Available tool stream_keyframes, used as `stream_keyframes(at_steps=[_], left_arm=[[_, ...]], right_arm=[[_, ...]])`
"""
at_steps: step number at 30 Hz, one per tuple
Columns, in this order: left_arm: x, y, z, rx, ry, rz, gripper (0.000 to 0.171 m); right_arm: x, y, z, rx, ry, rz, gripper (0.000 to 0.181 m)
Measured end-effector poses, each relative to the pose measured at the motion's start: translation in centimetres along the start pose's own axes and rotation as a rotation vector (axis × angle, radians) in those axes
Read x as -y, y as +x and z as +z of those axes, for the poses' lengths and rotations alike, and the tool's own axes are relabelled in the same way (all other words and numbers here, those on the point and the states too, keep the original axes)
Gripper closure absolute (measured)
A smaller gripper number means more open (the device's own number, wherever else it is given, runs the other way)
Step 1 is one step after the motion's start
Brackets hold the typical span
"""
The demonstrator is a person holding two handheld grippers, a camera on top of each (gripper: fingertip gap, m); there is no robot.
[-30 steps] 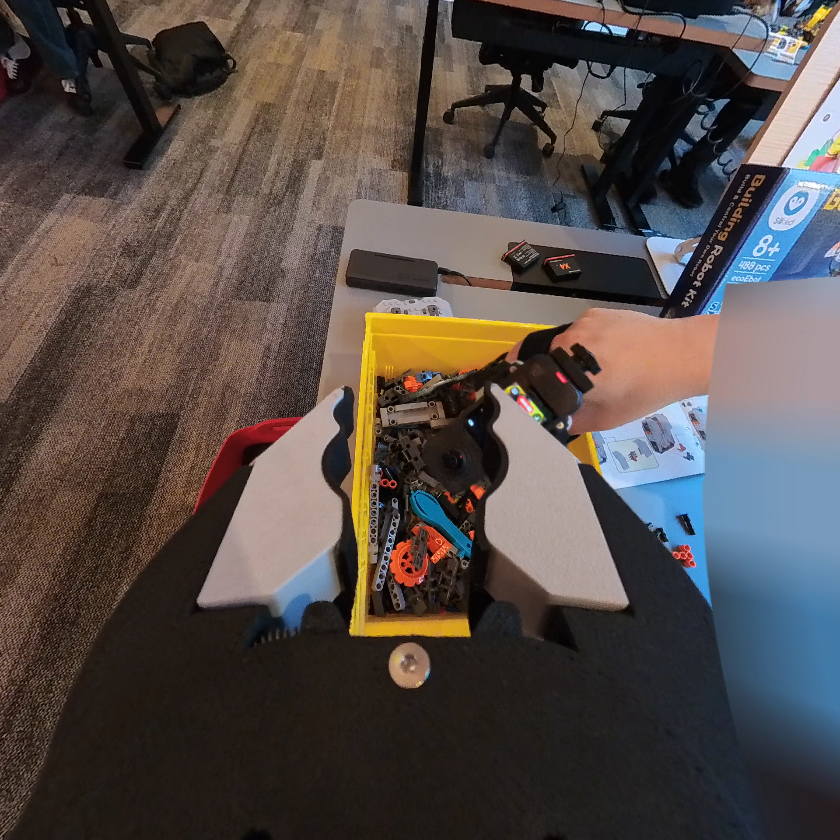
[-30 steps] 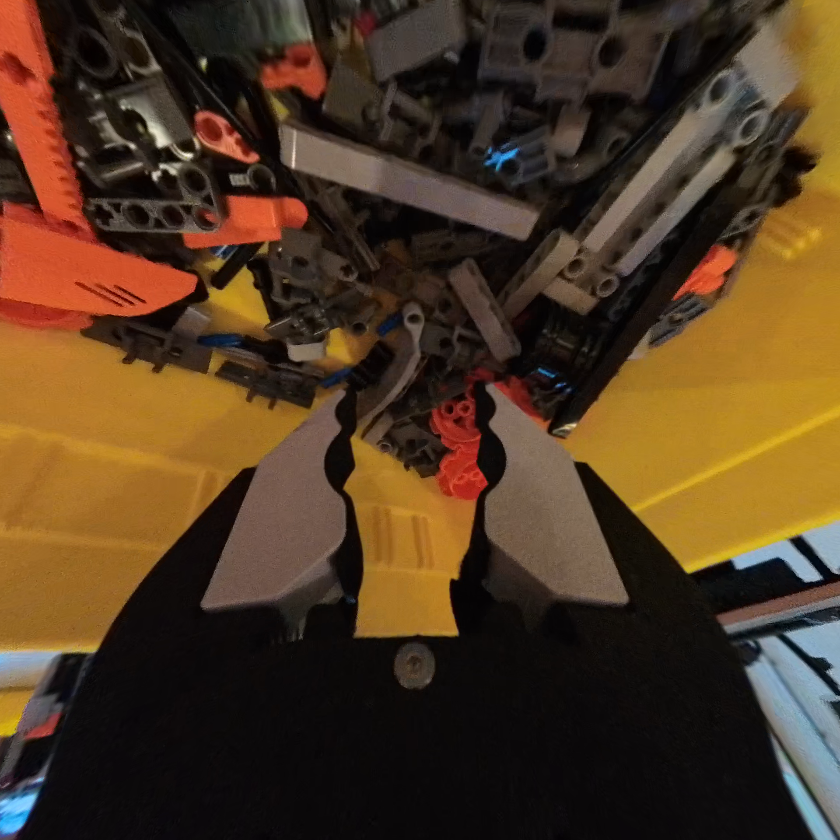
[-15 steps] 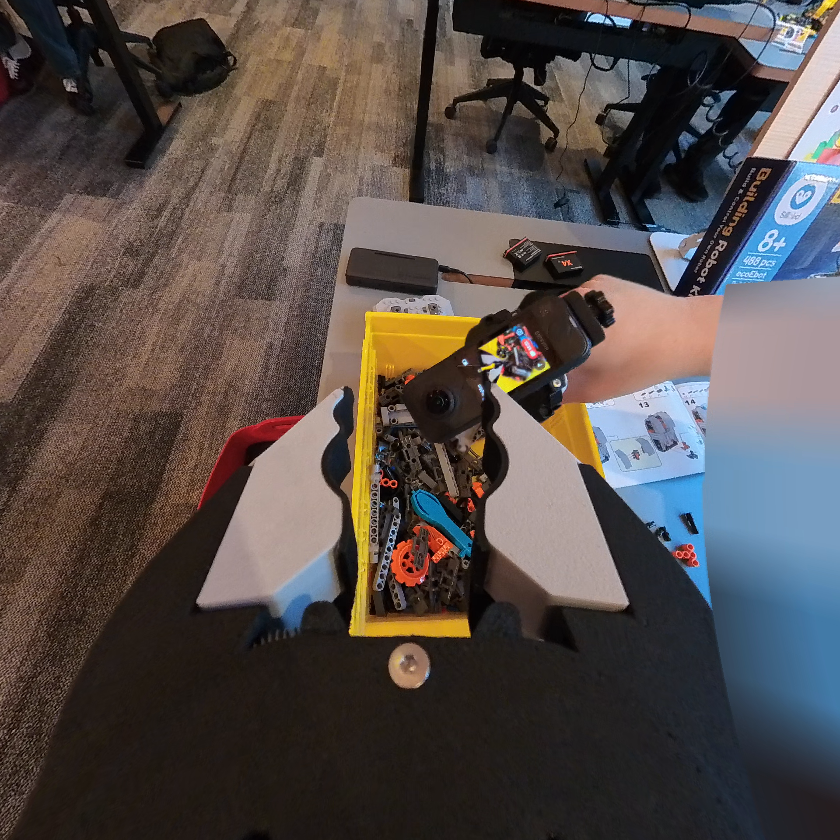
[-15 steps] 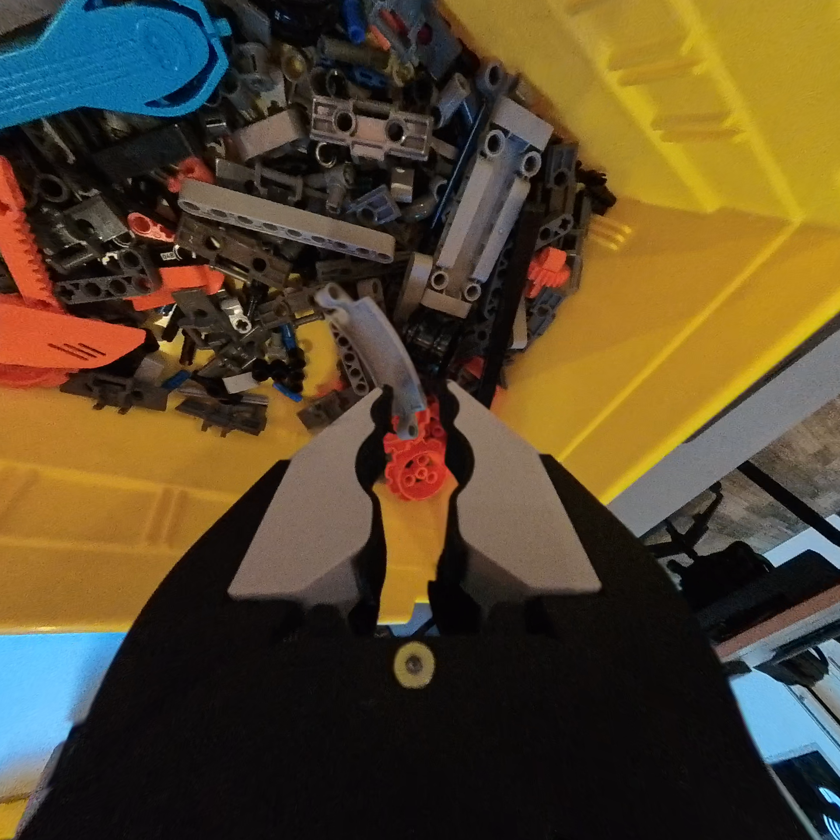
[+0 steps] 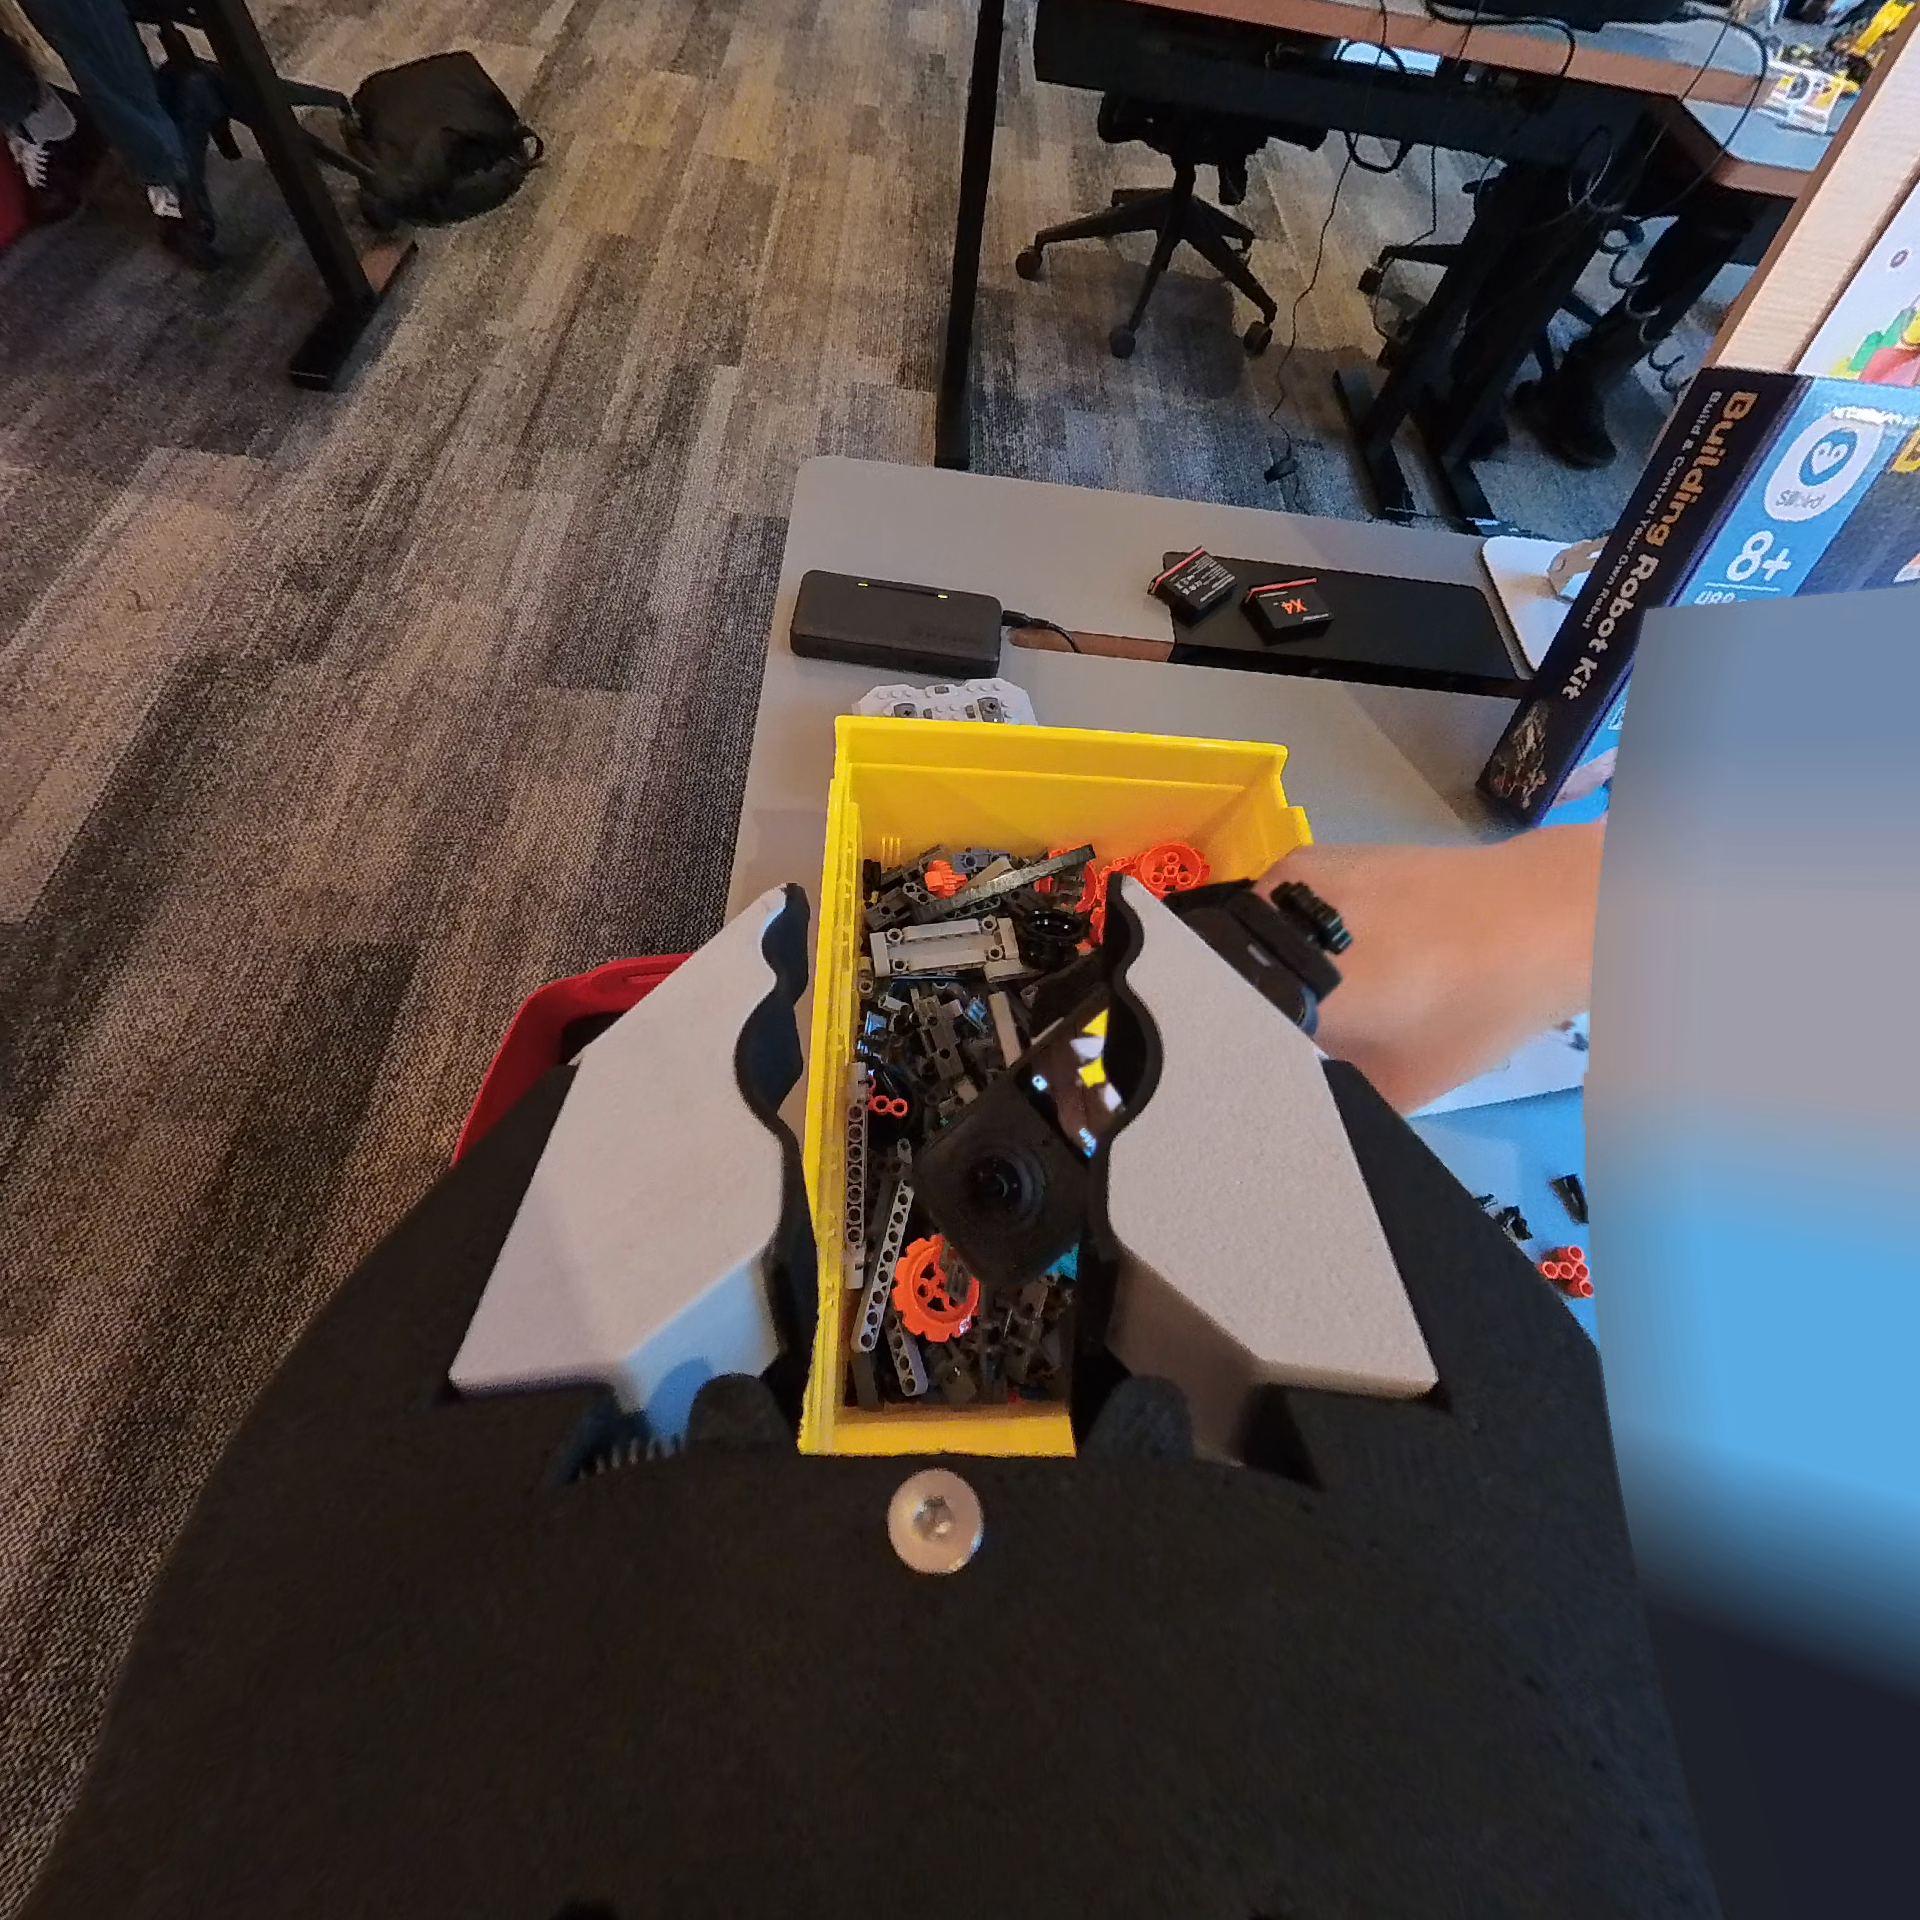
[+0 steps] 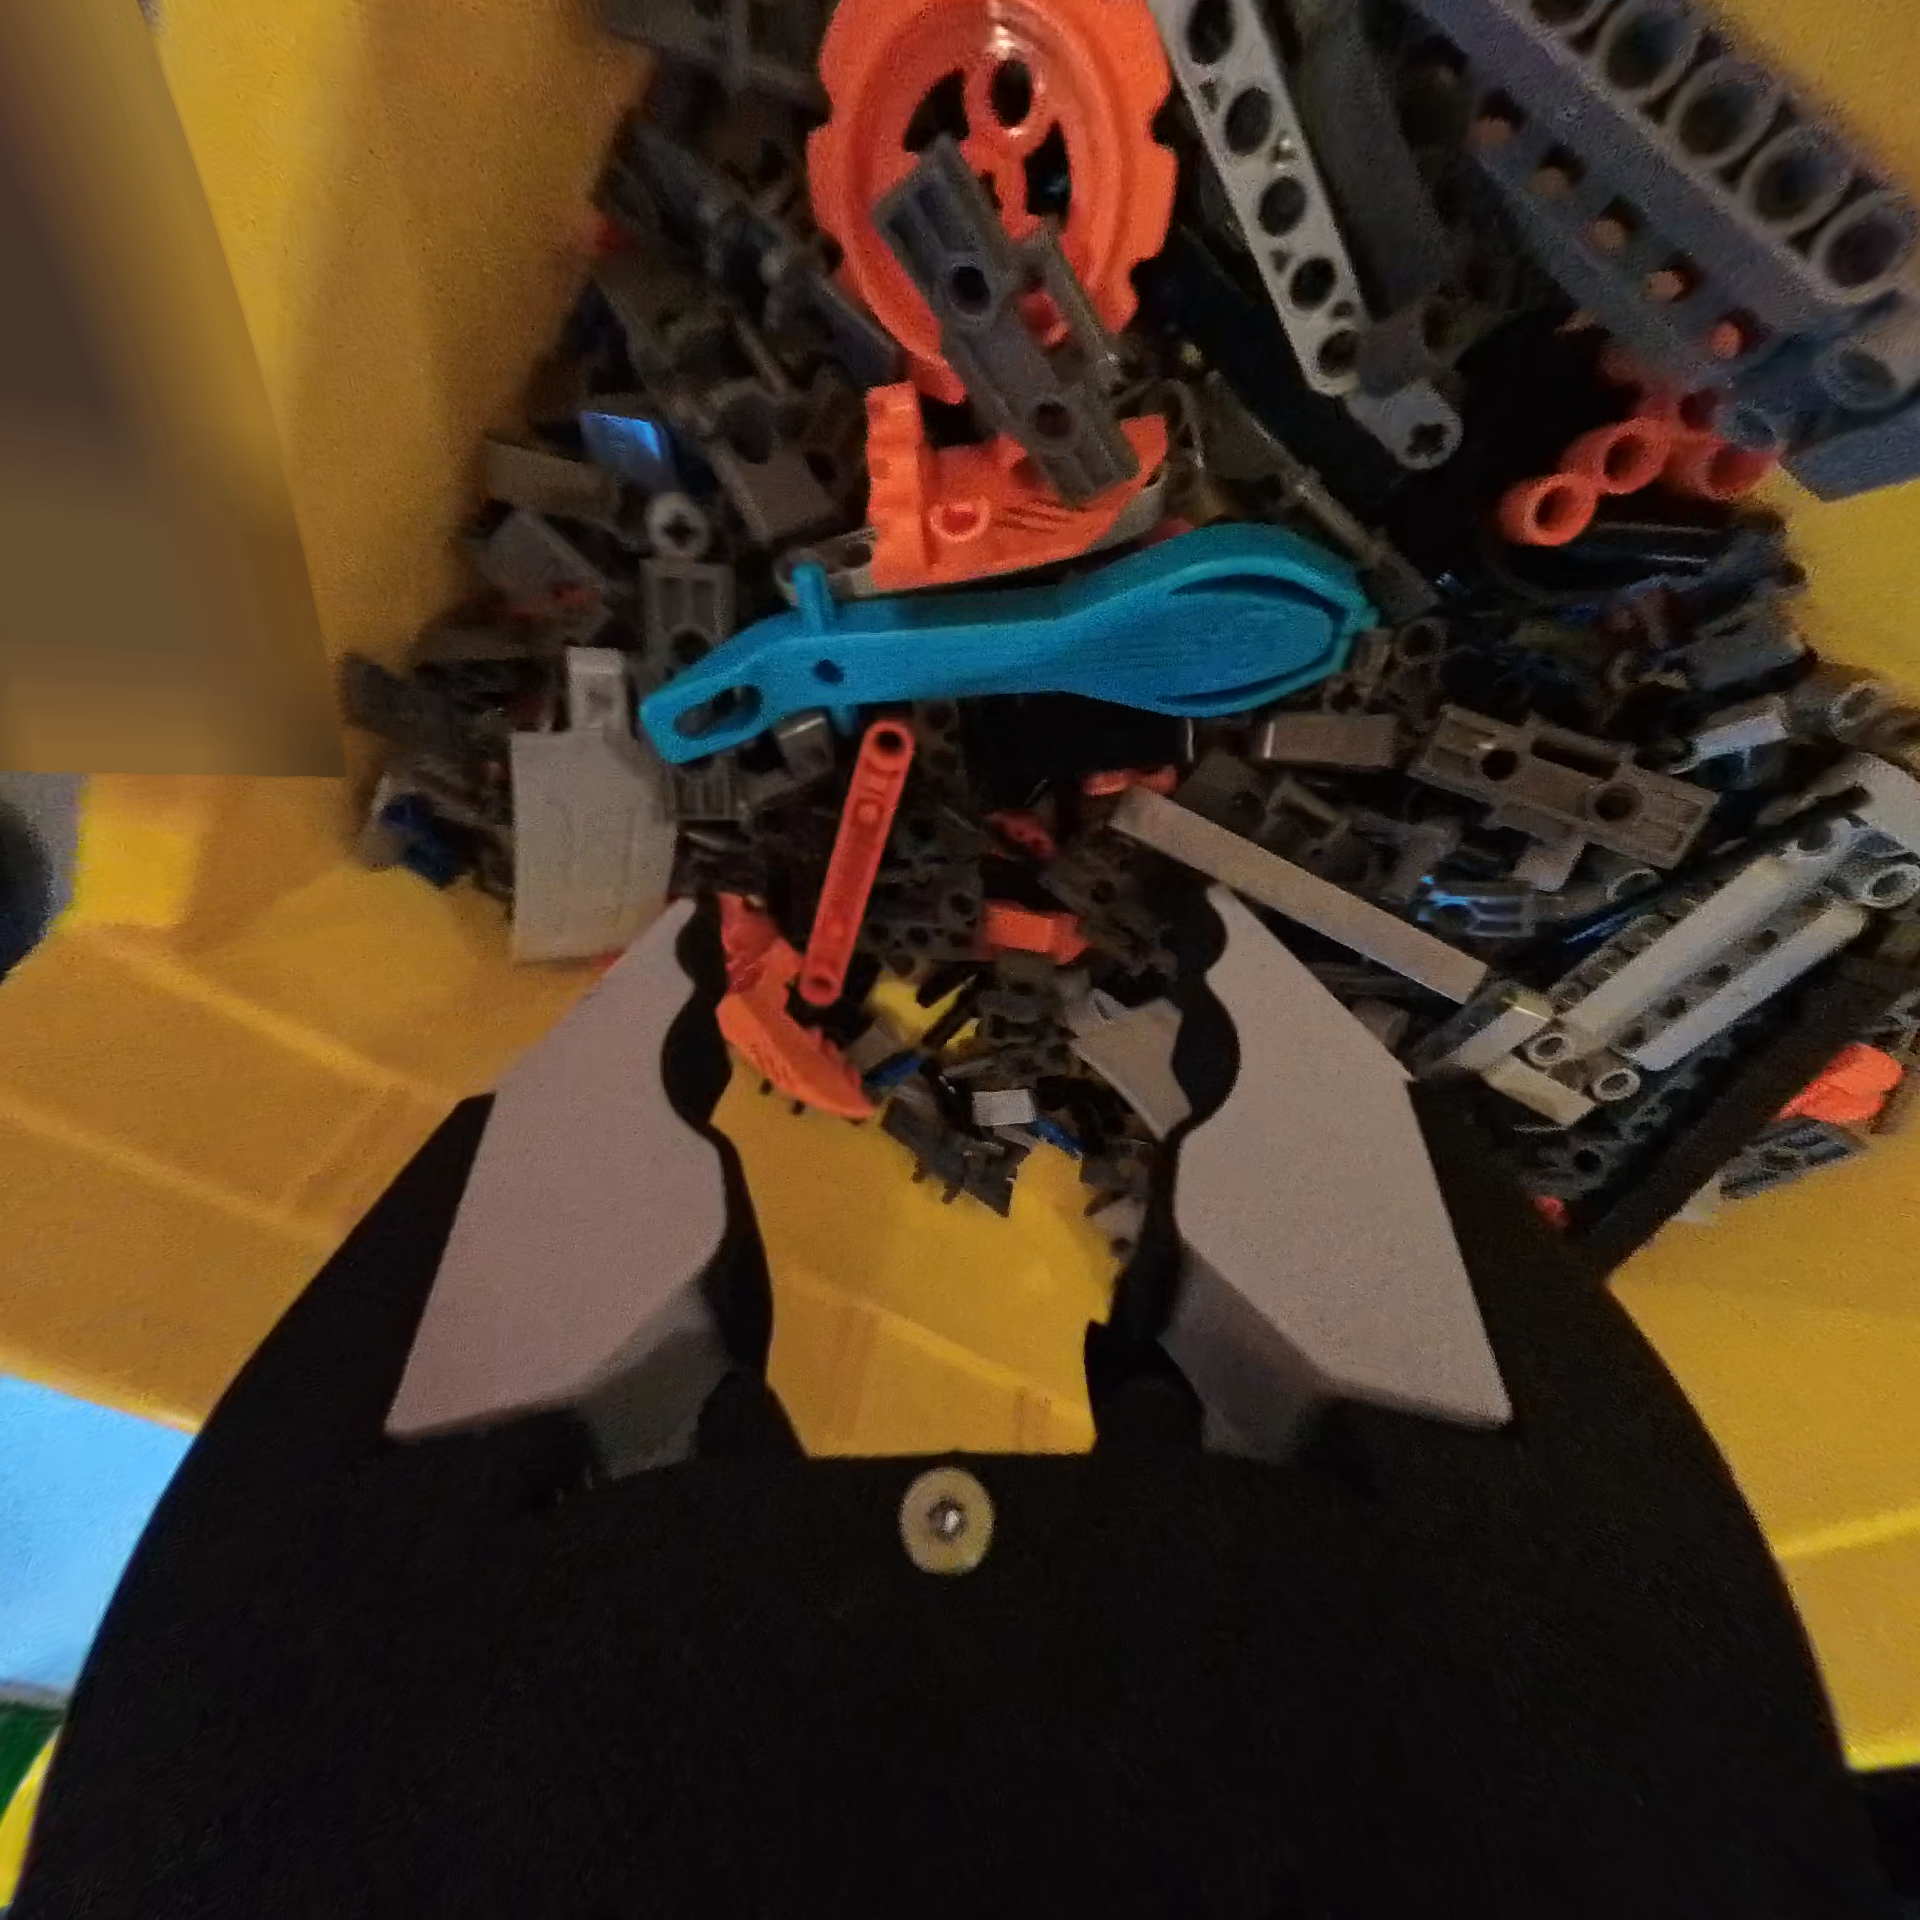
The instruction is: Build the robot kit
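Jaws of the left gripper [image 5: 951, 904] stand spread at the middle of the left wrist view, empty, raised above the near end of a yellow bin [image 5: 1049, 774]; the bin's left wall shows just inside the left finger. Between those fingers, low in the gap, lies an orange gear [image 5: 933, 1286] among grey and black building pieces, and over it sits the black camera of the right gripper [image 5: 1003, 1195], reaching into the bin from the right, held by a hand [image 5: 1423, 956]. A red container [image 5: 582, 997] peeks out at the left, beside the bin. Farther up the frame, on the grey counter [image 5: 1091, 520], lie a black flat box [image 5: 899, 623] with a cable and a long black pad [image 5: 1351, 629] bearing two small dark blocks; a blue kit box [image 5: 1704, 582] stands at the right edge.

In the right wrist view, the right gripper [image 6: 951, 914] is spread wide, pinching nothing, its tips down in the pile. A small orange toothed piece [image 6: 779, 1023] lies just inside the left finger, a thin orange link [image 6: 857, 862] between the tips. Beyond, at centre frame, lies a blue tool [image 6: 1039, 649], and above it a large orange wheel [image 6: 966, 156] crossed by a grey beam [image 6: 1008, 332].
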State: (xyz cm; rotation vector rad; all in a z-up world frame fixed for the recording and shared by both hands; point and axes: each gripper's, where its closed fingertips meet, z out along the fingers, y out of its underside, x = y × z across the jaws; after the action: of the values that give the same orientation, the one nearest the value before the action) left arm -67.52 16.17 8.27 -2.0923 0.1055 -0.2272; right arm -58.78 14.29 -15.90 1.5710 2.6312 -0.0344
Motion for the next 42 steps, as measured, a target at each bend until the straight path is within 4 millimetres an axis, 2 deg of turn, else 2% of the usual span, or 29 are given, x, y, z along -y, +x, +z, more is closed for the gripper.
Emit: stream_keyframes(at_steps=[3, 5, 6, 7, 12, 17, 20, 22, 24, 26, 28, 30, 33, 35, 37, 38, 39, 42], left_arm=[[0.0, 0.0, 0.0, -0.002, -0.001, 0.0, 0.117], [-0.1, 0.0, 0.1, -0.003, -0.005, 0.002, 0.117], [-0.1, 0.0, 0.1, -0.003, -0.005, 0.002, 0.117], [-0.1, 0.0, 0.0, -0.004, -0.002, 0.002, 0.118], [0.0, -0.1, -0.1, -0.003, 0.003, -0.003, 0.117], [0.0, 0.0, 0.0, -0.003, -0.002, 0.001, 0.117], [-0.1, 0.0, 0.1, -0.002, -0.004, -0.001, 0.117], [-0.1, 0.0, 0.1, -0.002, -0.005, 0.0, 0.117], [-0.1, 0.0, 0.1, -0.002, -0.004, 0.0, 0.117], [-0.1, 0.0, 0.1, -0.002, -0.004, -0.002, 0.117], [-0.1, -0.1, 0.0, -0.001, -0.003, -0.003, 0.117], [-0.1, -0.1, 0.0, 0.001, 0.0, -0.004, 0.117], [0.0, -0.1, -0.1, 0.001, 0.002, -0.004, 0.117], [0.0, -0.1, 0.0, 0.0, 0.0, -0.004, 0.117], [-0.1, 0.0, 0.0, -0.002, -0.002, -0.001, 0.117], [-0.1, 0.0, 0.0, -0.003, -0.002, 0.0, 0.117], [-0.1, 0.0, 0.0, -0.004, -0.002, 0.001, 0.117], [-0.1, 0.0, 0.0, -0.006, -0.003, 0.0, 0.117]], right_arm=[[-0.2, 0.8, 0.3, -0.031, -0.013, 0.005, 0.136], [-1.1, 1.6, 0.2, -0.051, -0.059, 0.009, 0.163], [-1.4, 1.9, 0.1, -0.059, -0.063, 0.002, 0.173], [-1.6, 2.0, 0.1, -0.05, -0.054, 0.001, 0.174], [-2.8, 3.2, -0.5, 0.003, -0.018, 0.09, 0.174], [-4.8, 7.8, -2.6, -0.112, 0.006, 0.194, 0.174], [-5.2, 9.2, -3.8, -0.101, 0.062, 0.304, 0.174], [-5.6, 10.1, -4.5, -0.151, 0.072, 0.293, 0.161], [-5.1, 9.8, -5.1, -0.163, 0.106, 0.277, 0.141], [-3.6, 9.0, -5.5, -0.168, 0.166, 0.226, 0.138], [-1.2, 6.8, -5.5, -0.123, 0.246, 0.103, 0.136], [0.6, 4.8, -4.8, -0.098, 0.283, -0.004, 0.127], [3.0, 2.3, -2.8, -0.013, 0.29, -0.04, 0.104], [4.1, 2.2, -1.3, -0.049, 0.273, -0.079, 0.098], [4.5, 3.0, -0.3, -0.118, 0.232, -0.091, 0.089], [4.6, 3.1, -0.2, -0.114, 0.222, -0.079, 0.089], [4.6, 3.4, -0.2, -0.122, 0.22, -0.058, 0.1], [4.1, 3.7, -0.1, -0.115, 0.199, -0.049, 0.101]])
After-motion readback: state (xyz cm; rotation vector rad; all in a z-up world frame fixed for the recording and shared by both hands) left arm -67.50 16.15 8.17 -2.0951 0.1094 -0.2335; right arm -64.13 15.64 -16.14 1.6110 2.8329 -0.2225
